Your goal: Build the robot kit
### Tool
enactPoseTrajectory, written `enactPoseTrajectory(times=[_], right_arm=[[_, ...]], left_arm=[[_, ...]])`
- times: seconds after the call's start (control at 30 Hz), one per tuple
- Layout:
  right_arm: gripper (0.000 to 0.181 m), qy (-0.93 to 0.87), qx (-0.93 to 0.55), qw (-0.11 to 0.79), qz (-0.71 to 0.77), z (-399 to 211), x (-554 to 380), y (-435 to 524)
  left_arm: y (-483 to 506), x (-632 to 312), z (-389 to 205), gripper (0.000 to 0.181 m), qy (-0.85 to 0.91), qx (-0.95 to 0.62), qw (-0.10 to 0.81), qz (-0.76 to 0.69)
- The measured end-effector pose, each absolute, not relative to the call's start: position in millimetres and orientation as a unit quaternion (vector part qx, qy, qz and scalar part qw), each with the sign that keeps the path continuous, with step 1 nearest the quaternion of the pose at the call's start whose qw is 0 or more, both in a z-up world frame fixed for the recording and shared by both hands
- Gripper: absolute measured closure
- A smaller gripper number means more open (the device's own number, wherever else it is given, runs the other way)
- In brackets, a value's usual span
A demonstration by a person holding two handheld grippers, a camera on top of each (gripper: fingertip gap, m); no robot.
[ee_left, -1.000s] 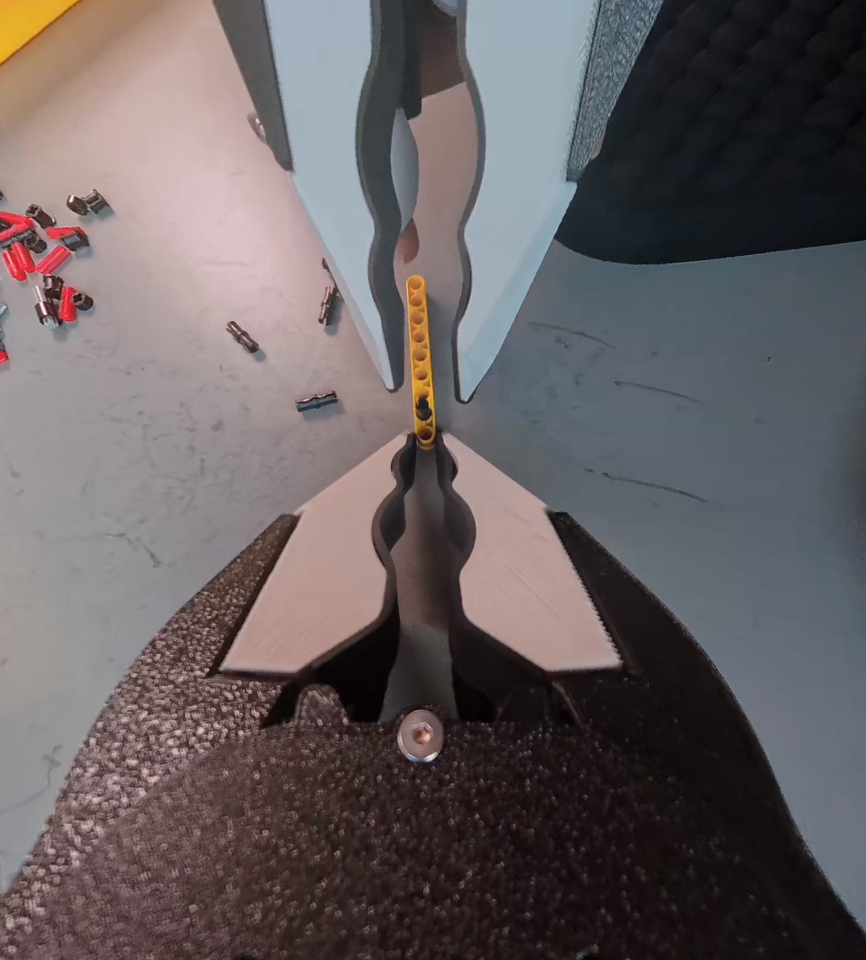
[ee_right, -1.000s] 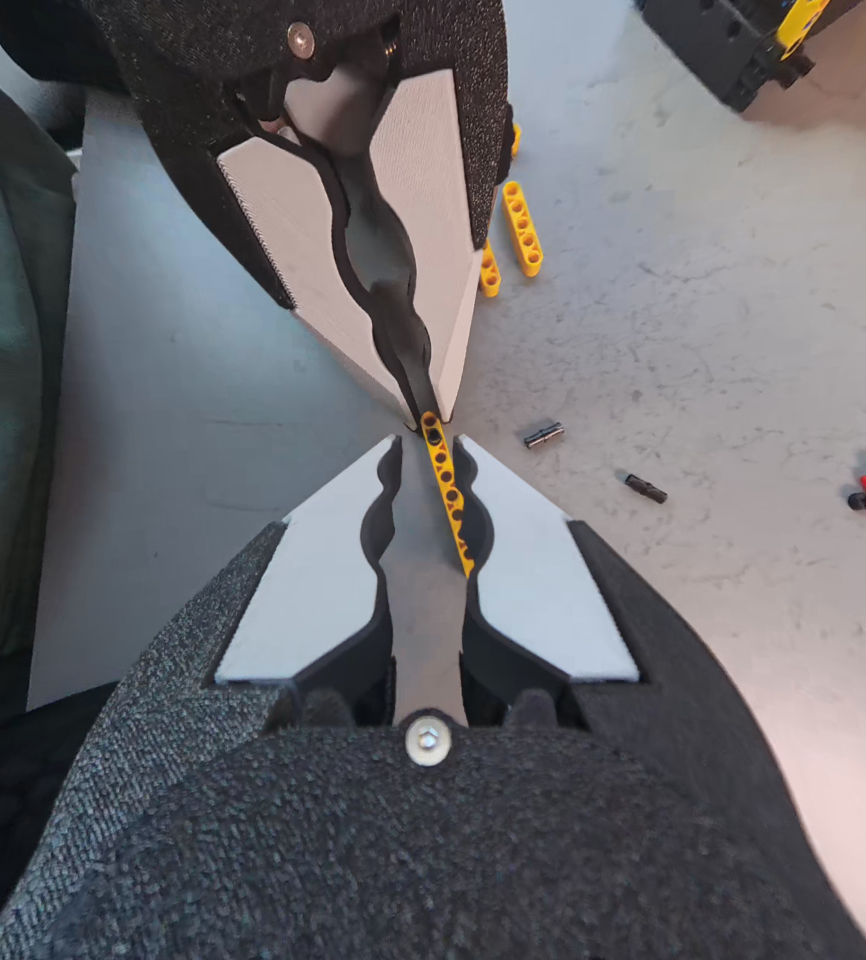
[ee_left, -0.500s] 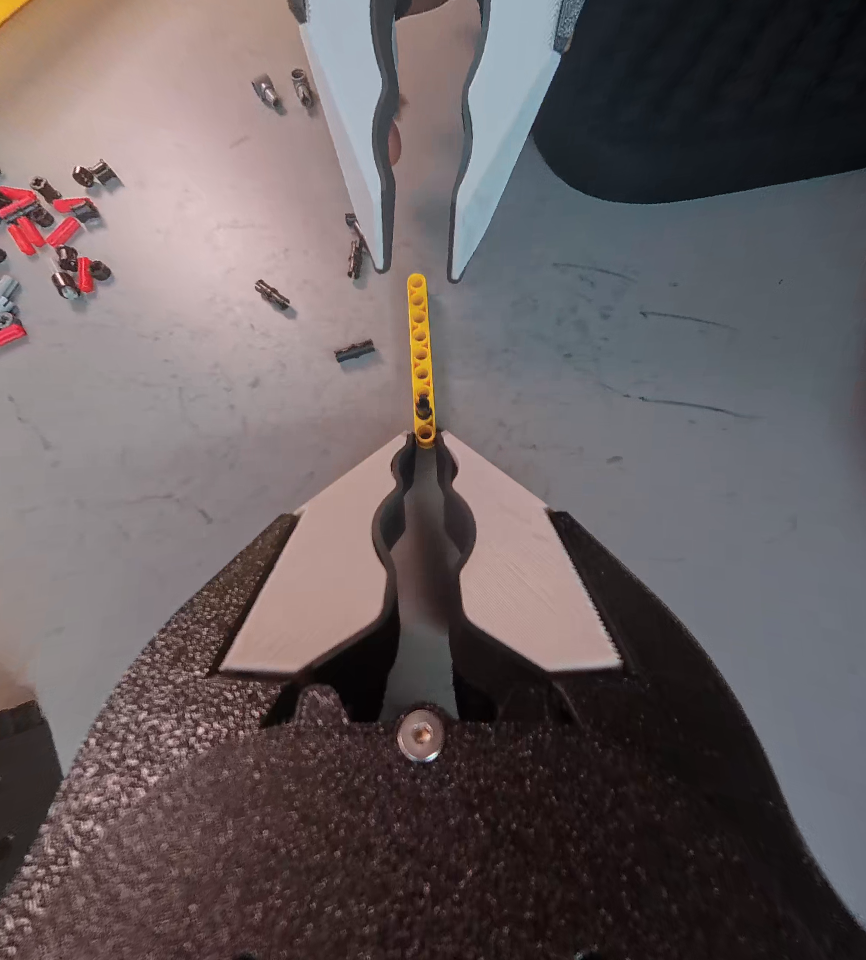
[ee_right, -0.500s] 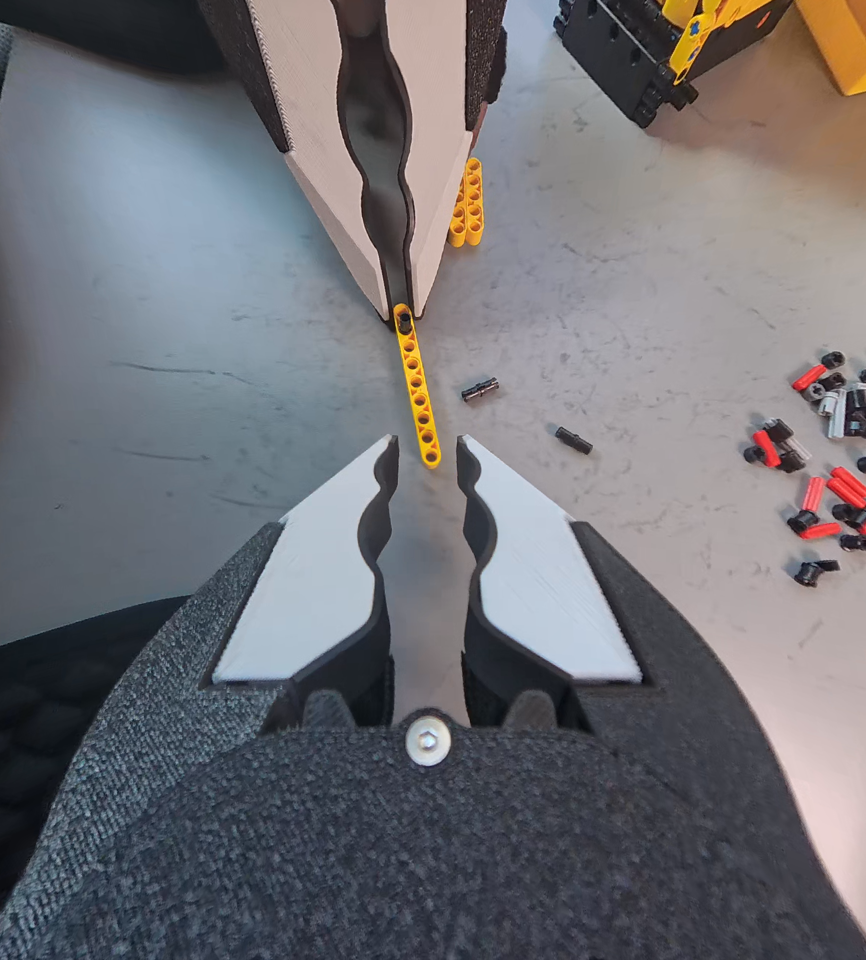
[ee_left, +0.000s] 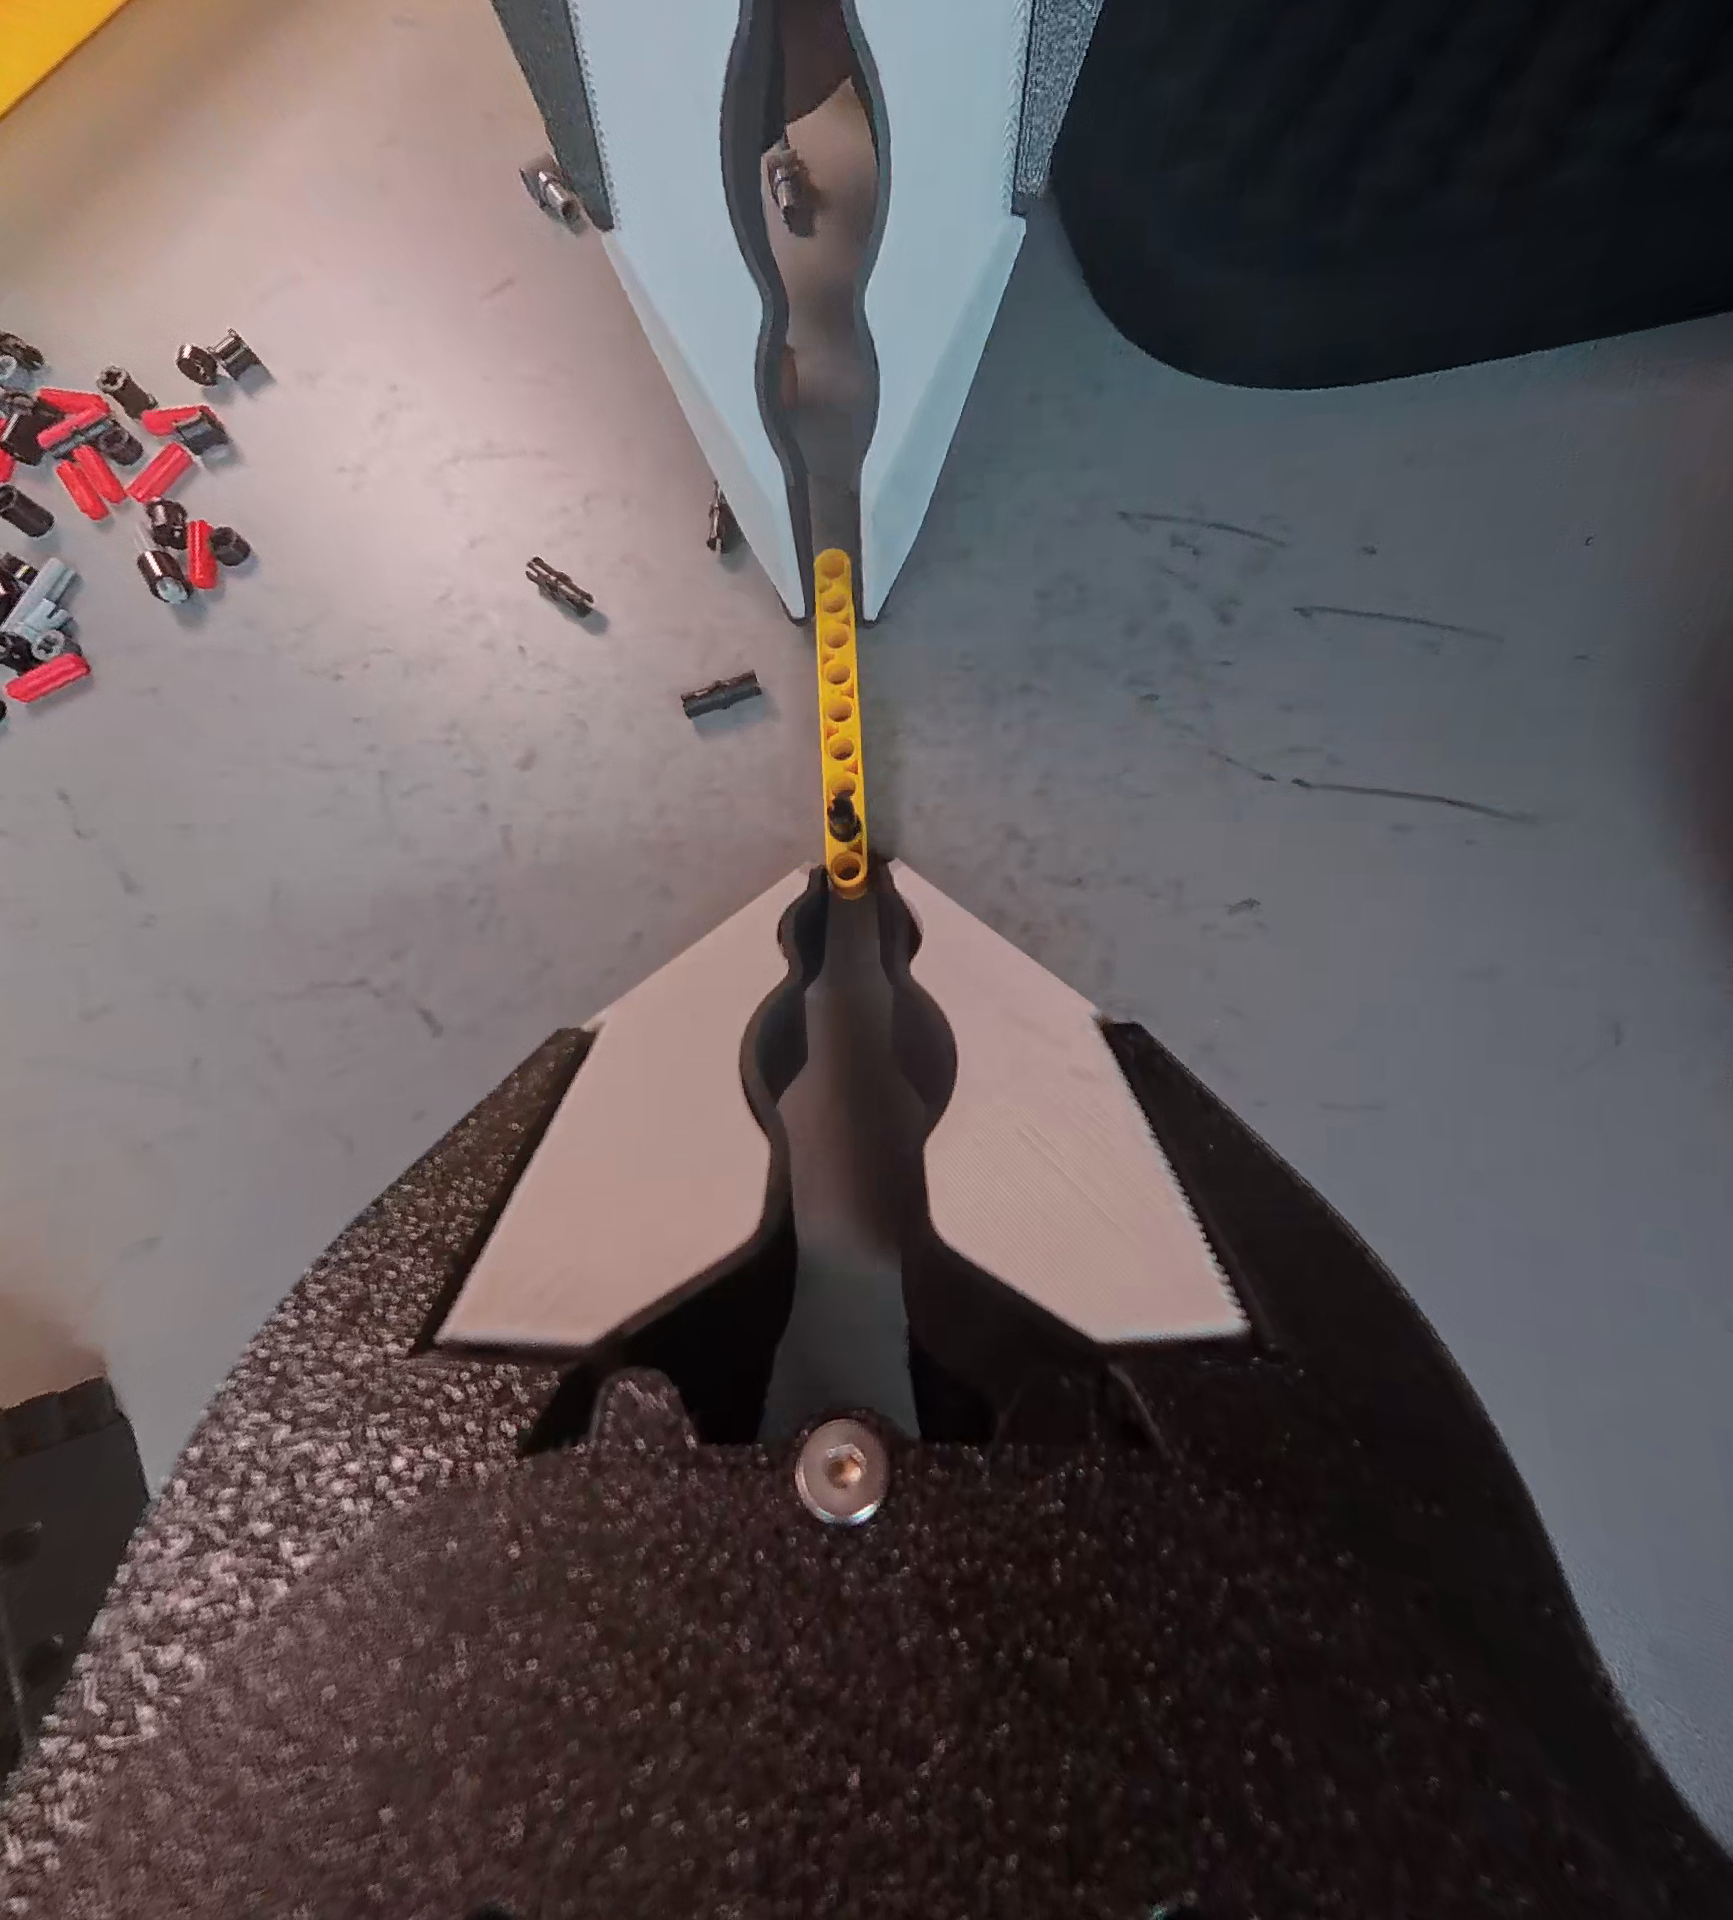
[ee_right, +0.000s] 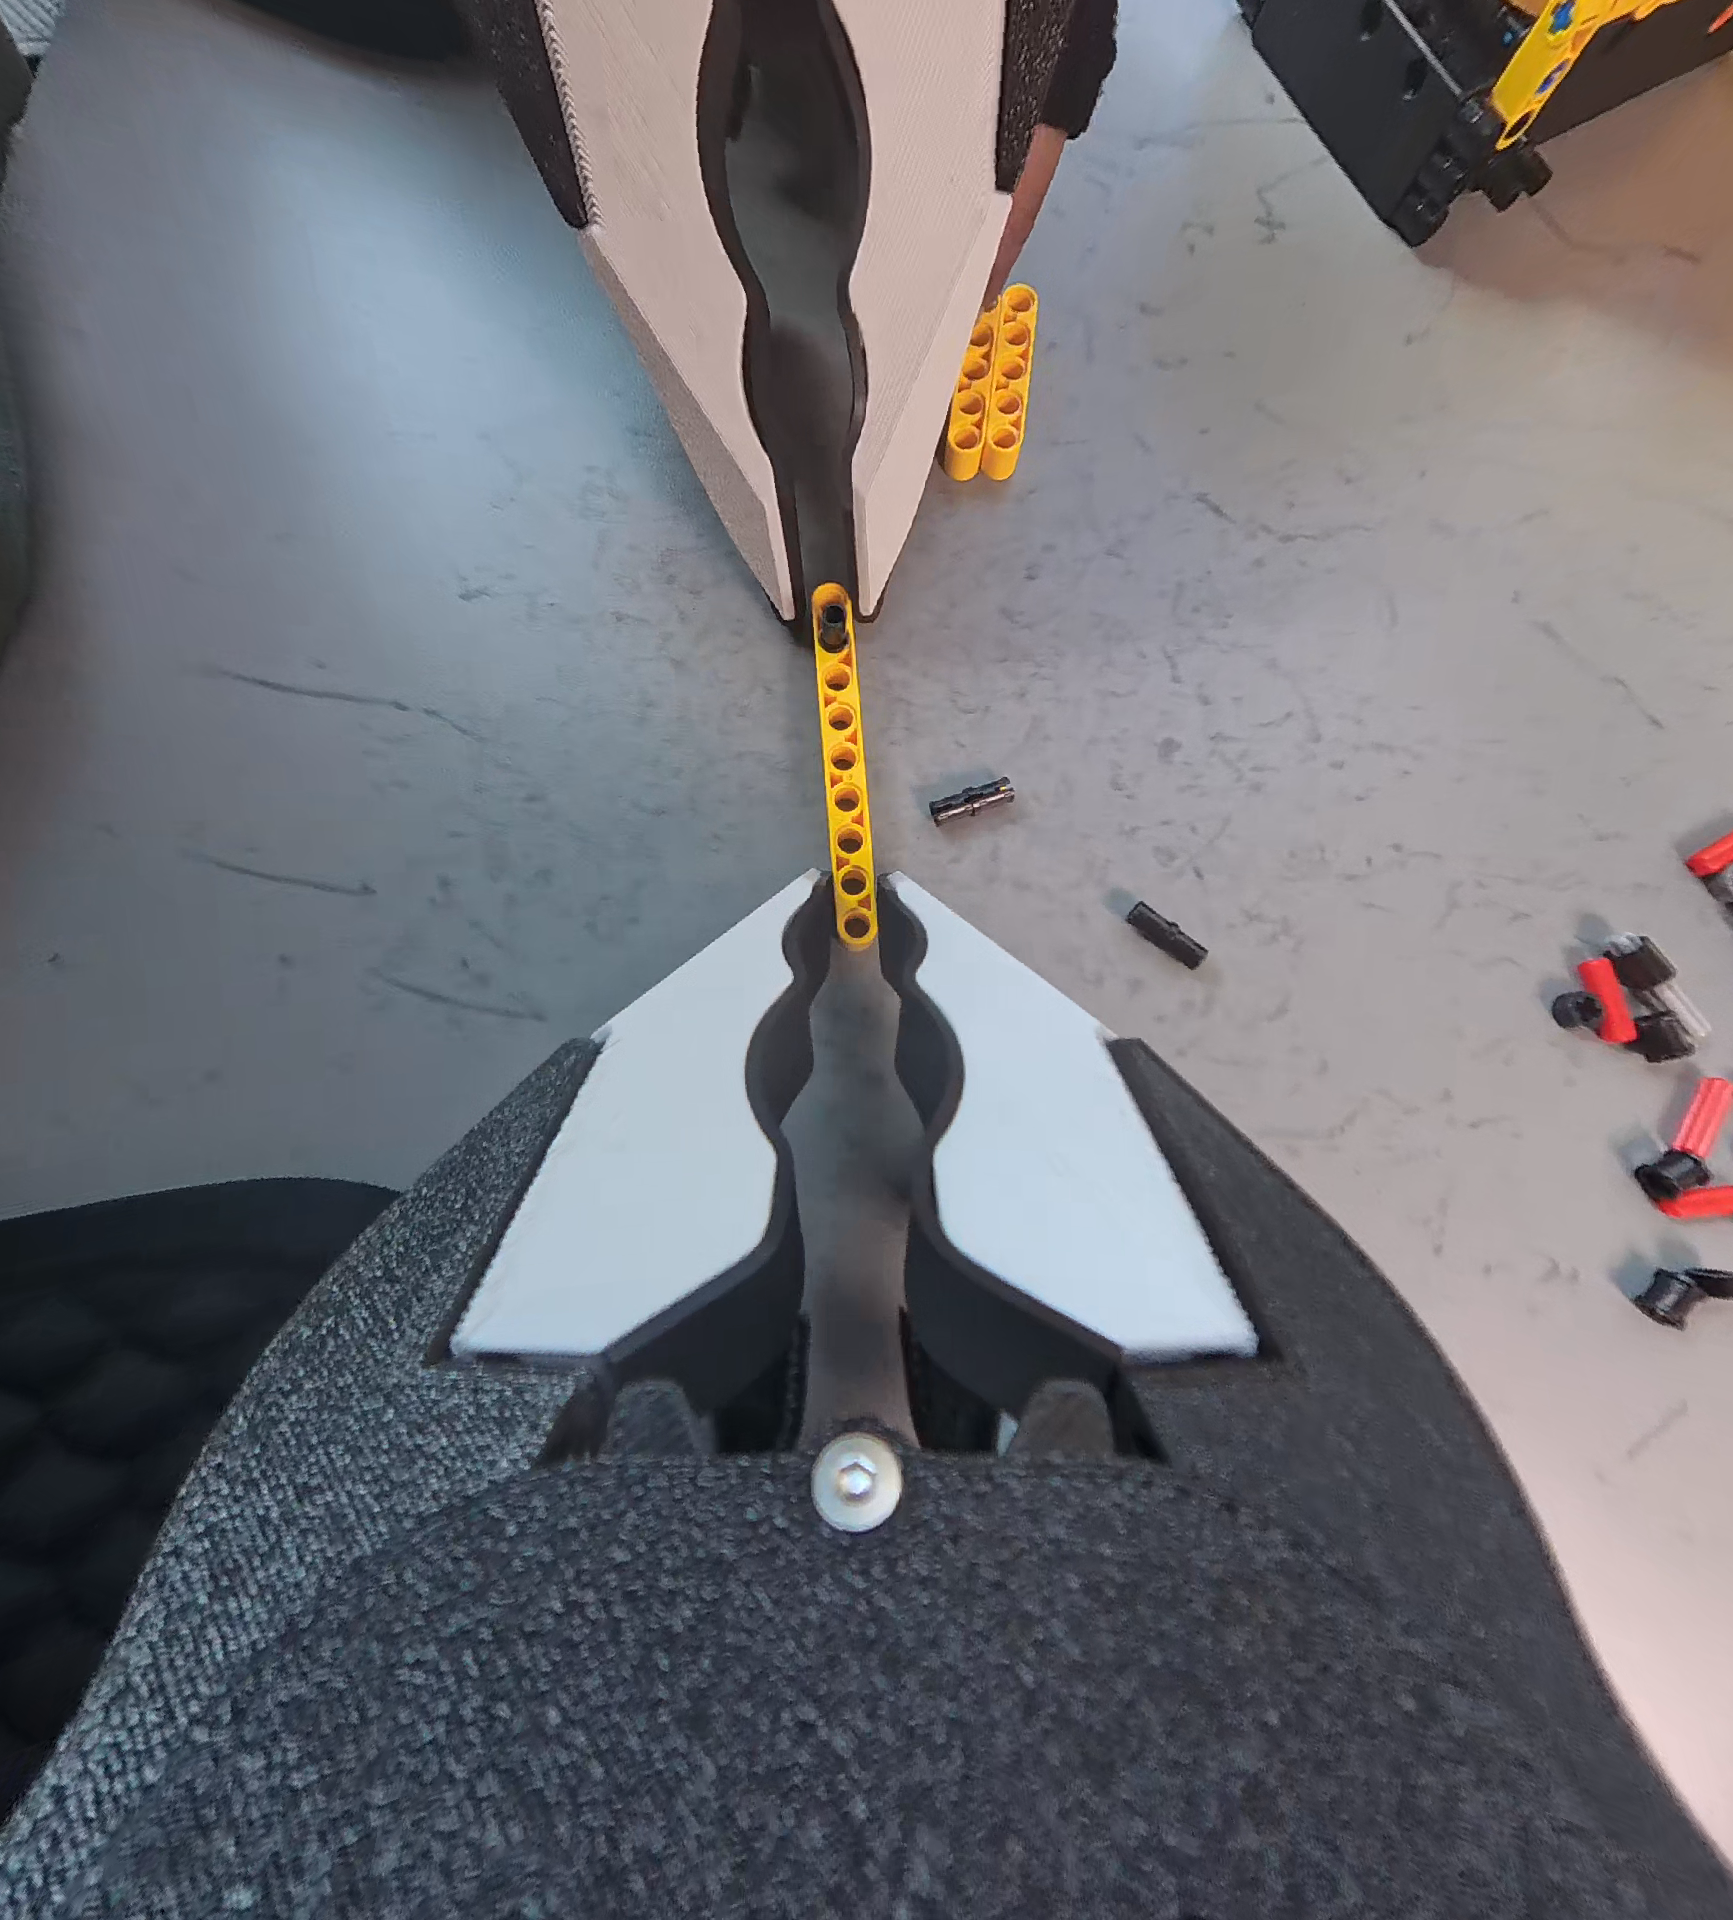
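The left gripper [ee_left: 849, 883] pinches one end of the yellow beam [ee_left: 840, 717] above the table [ee_left: 1361, 831], so the right gripper [ee_right: 854, 902], jaws slightly spread, brackets its free end.

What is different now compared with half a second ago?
The right gripper moved back toward the long yellow plastic beam with holes and narrowed its jaws around the free end; whether it clamps is unclear. The left gripper stays shut on the other end; the loose black pins lie unmoved.
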State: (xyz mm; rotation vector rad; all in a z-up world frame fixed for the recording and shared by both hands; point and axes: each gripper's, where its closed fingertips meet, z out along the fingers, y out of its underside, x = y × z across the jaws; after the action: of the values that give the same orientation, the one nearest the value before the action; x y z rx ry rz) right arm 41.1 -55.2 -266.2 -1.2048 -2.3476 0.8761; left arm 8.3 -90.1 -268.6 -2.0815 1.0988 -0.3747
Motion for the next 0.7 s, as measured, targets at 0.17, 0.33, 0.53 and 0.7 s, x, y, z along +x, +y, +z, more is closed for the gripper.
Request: enactPoseTrajectory(times=[0.17, 0.33, 0.53, 0.7], right_arm=[[0.173, -0.833, -0.417, 0.197, 0.306, -266, 42, -55], [0.172, -0.826, -0.418, 0.202, 0.319, -265, 43, -54], [0.165, -0.793, -0.436, 0.197, 0.377, -251, 39, -51], [0.164, -0.686, -0.462, 0.302, 0.474, -193, 8, -19]], left_arm=[[-89, 7, -269, 0.168, 0.415, -0.818, 0.367, -0.152], [-89, 6, -269, 0.169, 0.413, -0.820, 0.367, -0.153], [-88, 4, -261, 0.162, 0.393, -0.819, 0.382, -0.167], [-79, -11, -221, 0.152, 0.317, -0.790, 0.478, -0.216]])
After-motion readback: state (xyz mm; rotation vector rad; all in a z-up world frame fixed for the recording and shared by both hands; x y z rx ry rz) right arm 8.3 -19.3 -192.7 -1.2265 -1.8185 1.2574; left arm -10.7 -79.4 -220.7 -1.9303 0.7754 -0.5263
